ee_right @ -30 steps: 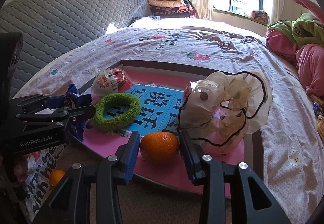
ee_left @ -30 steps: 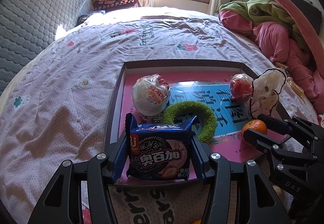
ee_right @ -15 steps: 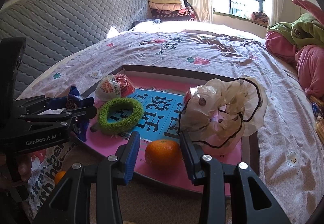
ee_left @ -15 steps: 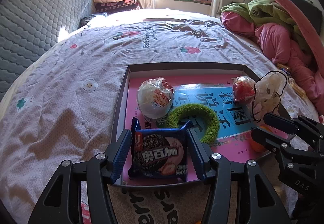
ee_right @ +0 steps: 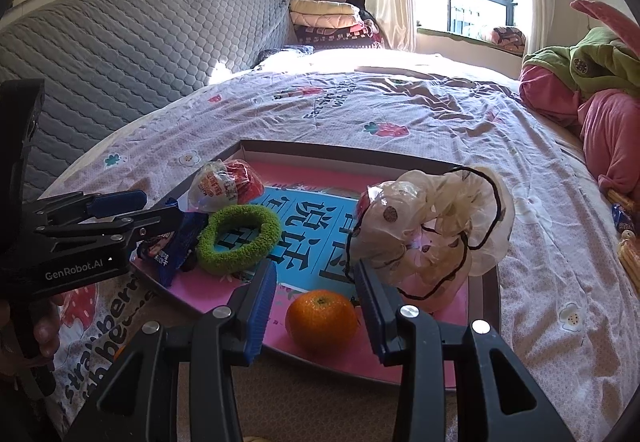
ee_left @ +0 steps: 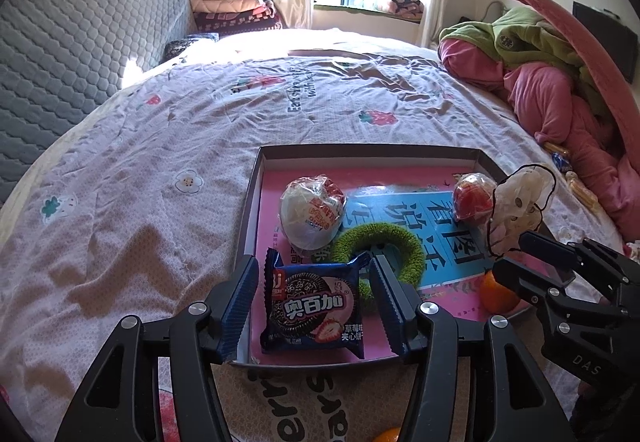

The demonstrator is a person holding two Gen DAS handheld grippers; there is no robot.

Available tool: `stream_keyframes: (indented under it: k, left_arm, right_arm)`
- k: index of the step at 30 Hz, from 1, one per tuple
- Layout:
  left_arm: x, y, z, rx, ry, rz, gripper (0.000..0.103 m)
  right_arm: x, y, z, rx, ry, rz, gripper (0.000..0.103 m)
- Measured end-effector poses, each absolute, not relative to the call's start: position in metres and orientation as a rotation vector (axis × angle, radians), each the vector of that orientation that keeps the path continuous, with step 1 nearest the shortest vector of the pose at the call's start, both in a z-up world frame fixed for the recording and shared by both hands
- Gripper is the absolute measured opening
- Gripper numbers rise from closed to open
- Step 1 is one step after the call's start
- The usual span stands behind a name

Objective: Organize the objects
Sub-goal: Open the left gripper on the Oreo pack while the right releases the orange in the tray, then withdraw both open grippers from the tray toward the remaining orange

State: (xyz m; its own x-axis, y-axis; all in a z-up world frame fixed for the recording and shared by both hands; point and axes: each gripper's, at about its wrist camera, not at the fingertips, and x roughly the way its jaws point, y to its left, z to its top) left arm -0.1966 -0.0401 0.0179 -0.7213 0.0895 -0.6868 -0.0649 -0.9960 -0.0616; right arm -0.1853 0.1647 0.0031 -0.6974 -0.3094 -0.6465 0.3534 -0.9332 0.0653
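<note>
A shallow tray (ee_left: 368, 152) with a pink and blue floor lies on the bed. A dark blue cookie packet (ee_left: 314, 308) lies flat in its near left corner. My left gripper (ee_left: 314, 262) straddles the packet, its jaws opening, with a gap on each side. An orange (ee_right: 322, 320) rests on the tray's near edge between the fingers of my right gripper (ee_right: 316, 268). Those jaws are opening too and do not touch it. In the tray are also a green fuzzy ring (ee_right: 240, 238), a white-and-red wrapped ball (ee_left: 310, 212), a red wrapped ball (ee_left: 472, 196) and a sheer frilly scrunchie (ee_right: 432, 230).
The tray's front edge rests on a strawberry-print bag (ee_right: 100, 314). A second orange (ee_left: 386, 435) peeks out at the bottom. A grey quilted headboard (ee_right: 140, 38) stands at the left, a pink and green bedding pile (ee_left: 552, 82) at the right. Small snacks (ee_right: 624, 218) lie at the right edge.
The cookie packet, held upright between the left fingers before, now lies flat in the tray with gaps beside it. The right fingers have widened around the orange. Both grippers have drawn back slightly.
</note>
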Motion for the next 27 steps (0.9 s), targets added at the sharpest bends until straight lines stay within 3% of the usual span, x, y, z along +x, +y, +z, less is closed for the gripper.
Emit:
stream_keyframes:
  k: [3,15,27]
  left_arm:
    - [-0.191,-0.040,0.024,-1.121,-0.071,2.846,0.065]
    - [-0.169,-0.034,0.040,-1.090,-0.081,2.903,0.066]
    - [-0.145,-0.028,0.059,-1.068,-0.074,2.939,0.067]
  right_arm:
    - [-0.185,0.166,0.007,0.961,0.070,-2.610,0.050]
    - [-0.176,0.166,0.021,0.906,0.065,-2.622,0.061]
    - [-0.162,0.171,0.042,0.831,0.039,-2.626,0.065]
